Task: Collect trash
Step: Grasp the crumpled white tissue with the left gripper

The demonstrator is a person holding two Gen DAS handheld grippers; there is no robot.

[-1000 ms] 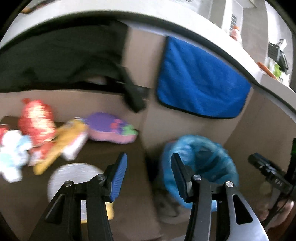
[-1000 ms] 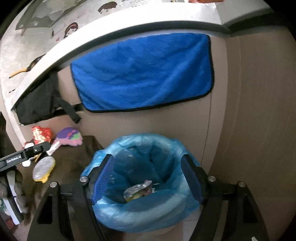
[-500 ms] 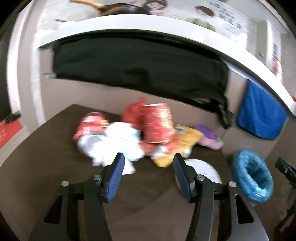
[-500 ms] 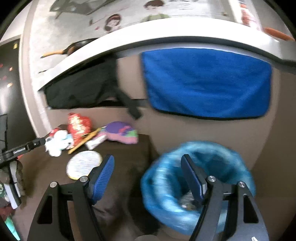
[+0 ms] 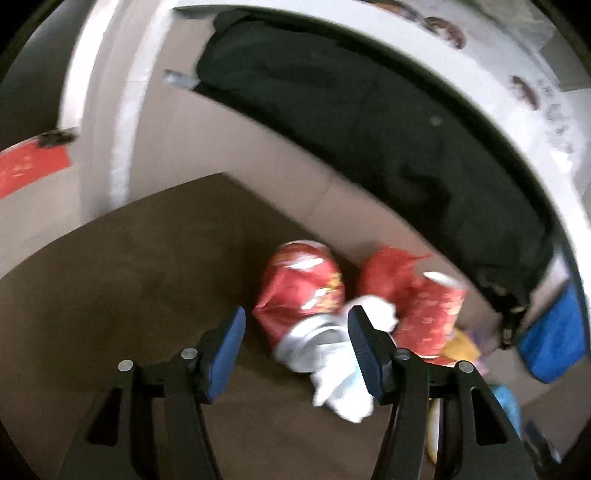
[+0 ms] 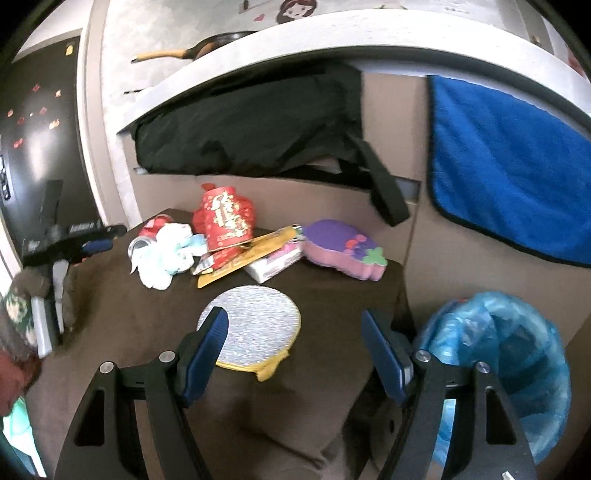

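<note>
While the trash sits piled at the back of the dark brown table (image 6: 122,317), both grippers hang over it w/ nothing in them

Pile, from right wrist view: crushed red can (image 6: 153,224) at far left, white crumpled tissue (image 6: 164,258) just in front of it and touching, red paper cup (image 6: 225,218) tipped behind, yellow wrapper (image 6: 255,254) lying flat under/in front of the cup, white packet (image 6: 273,260) beside that, purple-pink sponge (image 6: 345,249) at the right end near the table edge. Round silver scrub pad (image 6: 249,332) w/ yellow rim lies apart from the pile, nearer the cam

Left gripper (image 5: 293,341): jaws wide, blue pads, empty. Red can (image 5: 303,288) and tissue (image 5: 340,373) show in the gap and past the right finger; can't tell if touching, frame is blurred. Red cup (image 5: 432,314) just right of them. Left gripper also visible at left edge of right view (image 6: 96,242), by the table's left side

Right gripper (image 6: 295,339): jaws wide, empty, over the near part of the table, scrub pad showing between the fingers

Bin w/ blue bag (image 6: 517,365) stands on the floor right of the table, just beside it, bag mouth open

Behind: black bag (image 6: 251,122) stuffed under a white counter (image 6: 332,33), strap hanging down; blue towel (image 6: 509,158) hanging on the cabinet front to the right; frying pan (image 6: 207,48) up on the counter
</note>
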